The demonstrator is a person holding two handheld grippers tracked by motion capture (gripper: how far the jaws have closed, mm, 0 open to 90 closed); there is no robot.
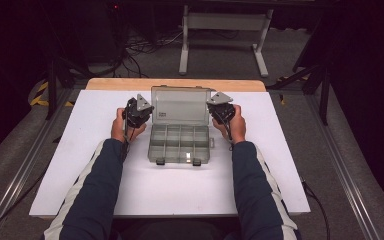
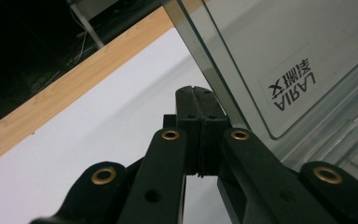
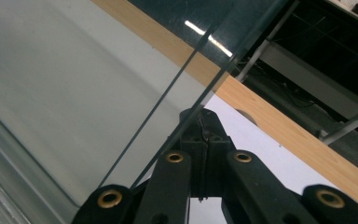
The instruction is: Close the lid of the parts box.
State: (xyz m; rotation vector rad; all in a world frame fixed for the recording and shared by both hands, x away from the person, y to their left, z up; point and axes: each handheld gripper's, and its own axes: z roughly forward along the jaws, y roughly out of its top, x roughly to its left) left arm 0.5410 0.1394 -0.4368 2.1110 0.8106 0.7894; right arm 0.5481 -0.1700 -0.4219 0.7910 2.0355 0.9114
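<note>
The clear compartment box (image 1: 180, 142) sits mid-desk (image 1: 100, 190), its lid (image 1: 181, 106) propped upright. Each tool, left (image 1: 139, 111) and right (image 1: 220, 107), is pinched closed on nothing, set beside a lid edge, seemingly to steady or push it.

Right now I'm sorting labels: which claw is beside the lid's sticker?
The left claw, shut by the lid edge nearest the sticker; the right claw flanks the plain edge.

One clear compartment box (image 1: 180, 131), lid open; two claws: left (image 1: 141, 111), right (image 1: 219, 106); one table (image 1: 170, 190).
</note>
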